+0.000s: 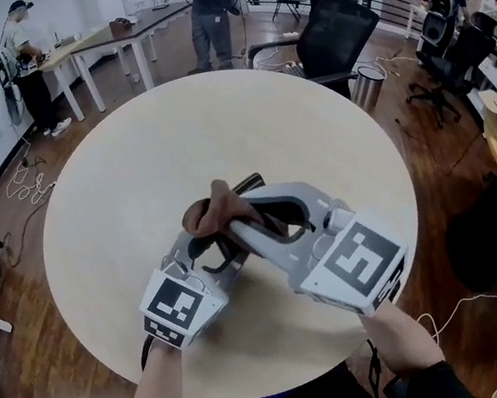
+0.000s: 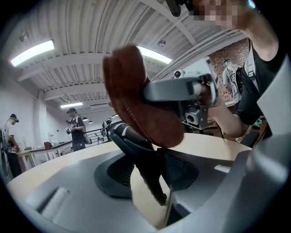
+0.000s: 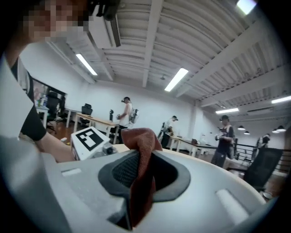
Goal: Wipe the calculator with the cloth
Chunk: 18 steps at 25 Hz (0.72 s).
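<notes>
**Head view.** Both grippers meet over the middle of the round tabletop (image 1: 132, 185). The left gripper (image 1: 206, 239) comes in from lower left and the right gripper (image 1: 239, 228) from lower right. Their jaw ends cross at the brown cloth (image 1: 217, 206). A dark sliver of the calculator (image 1: 248, 184) shows just behind the cloth, clear of the tabletop surface. Office chairs (image 1: 334, 35) and standing people (image 1: 213, 9) occupy the room beyond.

**Left gripper view.** I read the jaws as partly closed and clamped on the calculator (image 2: 136, 150). It stands between them edge-on and tilted, so I cannot make out its keys. The cloth (image 2: 136, 104) hangs against the calculator's upper end. The right gripper (image 2: 157, 91) reaches in from the right, level with the cloth.

**Right gripper view.** The jaws are nearly together and pinch the cloth (image 3: 142, 173). A fold of it stands up above the pads (image 3: 120, 170). The left gripper's marker cube (image 3: 88, 139) sits just beside it on the left.
</notes>
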Each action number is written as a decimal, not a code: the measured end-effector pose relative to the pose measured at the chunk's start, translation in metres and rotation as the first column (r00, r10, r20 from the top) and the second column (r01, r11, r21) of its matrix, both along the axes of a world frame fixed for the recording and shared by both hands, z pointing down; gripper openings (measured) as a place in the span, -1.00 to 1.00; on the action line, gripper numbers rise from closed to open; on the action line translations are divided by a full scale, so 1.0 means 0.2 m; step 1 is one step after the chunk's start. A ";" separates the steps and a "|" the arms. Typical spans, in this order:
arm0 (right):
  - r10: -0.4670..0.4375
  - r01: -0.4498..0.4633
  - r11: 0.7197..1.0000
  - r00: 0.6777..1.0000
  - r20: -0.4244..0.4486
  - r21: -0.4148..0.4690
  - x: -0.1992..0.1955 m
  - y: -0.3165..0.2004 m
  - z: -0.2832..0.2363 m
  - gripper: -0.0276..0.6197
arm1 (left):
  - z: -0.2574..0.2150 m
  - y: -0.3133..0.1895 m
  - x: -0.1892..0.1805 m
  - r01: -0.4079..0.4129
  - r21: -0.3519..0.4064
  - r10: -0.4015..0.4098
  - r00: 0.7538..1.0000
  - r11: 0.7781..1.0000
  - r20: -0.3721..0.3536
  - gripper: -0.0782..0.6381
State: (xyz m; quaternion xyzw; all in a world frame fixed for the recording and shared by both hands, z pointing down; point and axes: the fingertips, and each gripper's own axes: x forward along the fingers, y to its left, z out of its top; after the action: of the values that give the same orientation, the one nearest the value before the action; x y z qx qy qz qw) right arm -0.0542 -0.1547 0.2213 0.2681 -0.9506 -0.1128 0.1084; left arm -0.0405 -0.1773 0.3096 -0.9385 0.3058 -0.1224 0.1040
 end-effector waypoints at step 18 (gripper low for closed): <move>0.238 -0.236 0.971 0.970 0.045 -0.035 0.46 -0.25 0.18 -0.71 | 0.00 -0.05 0.04 0.011 -0.061 -0.014 0.998 0.998 -0.055 -0.33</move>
State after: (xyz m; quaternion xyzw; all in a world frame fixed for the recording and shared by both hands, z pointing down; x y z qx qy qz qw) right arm 0.0384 -0.2038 0.2577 0.3808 -0.9157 -0.0783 0.1017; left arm -0.0323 -0.1872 0.3106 -0.9422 0.3106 -0.1064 0.0662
